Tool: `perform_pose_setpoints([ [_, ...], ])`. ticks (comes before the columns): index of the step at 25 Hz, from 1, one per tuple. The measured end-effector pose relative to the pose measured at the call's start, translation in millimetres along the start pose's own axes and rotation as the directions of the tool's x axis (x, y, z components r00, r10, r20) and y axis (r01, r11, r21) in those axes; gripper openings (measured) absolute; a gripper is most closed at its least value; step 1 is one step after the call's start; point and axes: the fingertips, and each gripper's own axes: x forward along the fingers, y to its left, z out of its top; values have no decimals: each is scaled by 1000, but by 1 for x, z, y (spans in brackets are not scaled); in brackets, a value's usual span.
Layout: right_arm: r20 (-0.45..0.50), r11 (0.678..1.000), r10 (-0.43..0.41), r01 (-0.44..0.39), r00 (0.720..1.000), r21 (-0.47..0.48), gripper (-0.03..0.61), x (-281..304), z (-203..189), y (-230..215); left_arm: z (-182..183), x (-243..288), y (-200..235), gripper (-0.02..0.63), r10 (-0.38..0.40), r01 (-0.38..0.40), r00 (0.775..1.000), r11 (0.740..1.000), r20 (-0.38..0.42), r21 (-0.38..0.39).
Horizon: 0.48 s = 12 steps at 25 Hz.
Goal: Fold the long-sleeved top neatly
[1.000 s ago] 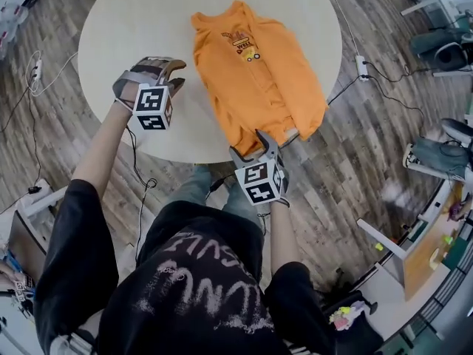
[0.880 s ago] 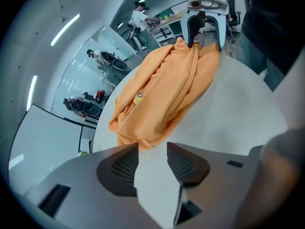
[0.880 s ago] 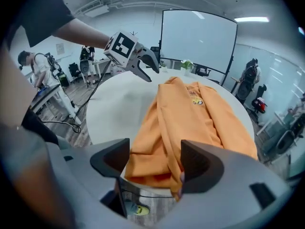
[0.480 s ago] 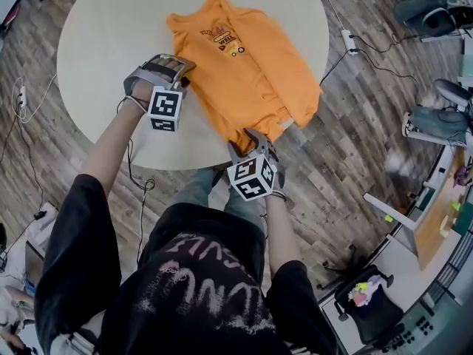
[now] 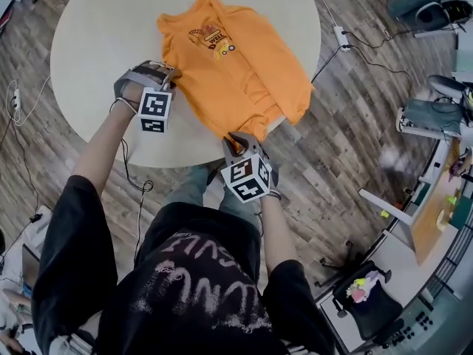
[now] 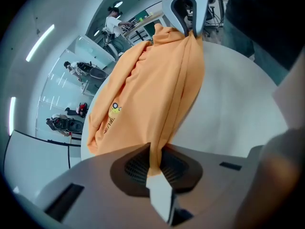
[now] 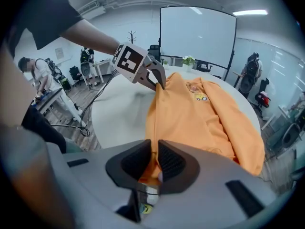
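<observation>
Round pale table (image 5: 89, 43) bears the orange long-sleeved top (image 5: 244, 65), its long axis running from 11 to 5 o'clock. The left gripper (image 5: 168, 75) pinches the top's 9 o'clock edge near the shoulder. The right gripper (image 5: 236, 139) pinches the hem corner at 6 o'clock. Both sets of jaws have just closed on cloth. The fold probably carries this edge toward 3 o'clock.

The chest print (image 5: 211, 40) on the orange top (image 5: 247, 76) carries dark lettering beside a small yellow cartoon figure, too small to read. The pale lettering (image 5: 196, 276) on the person's black T-shirt (image 5: 148, 324) appears upside down and is not legible.
</observation>
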Motion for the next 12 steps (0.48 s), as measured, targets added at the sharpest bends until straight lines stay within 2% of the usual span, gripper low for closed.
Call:
perform_pose_setpoints([
  [6,-1,989,131,-130,991,-76,54,4,5,44,-21,-17,-34,44,-44,44,999,999,-27,-27],
  [9,16,988,135,-134,991,-82,55,0,6,52,-27,-28,-42,49,-19,19,1000,999,-14,-42],
  [12,52,994,107,-106,993,-29,55,-8,10,41,-29,-34,-40,90,3,-2,1000,997,14,-74],
])
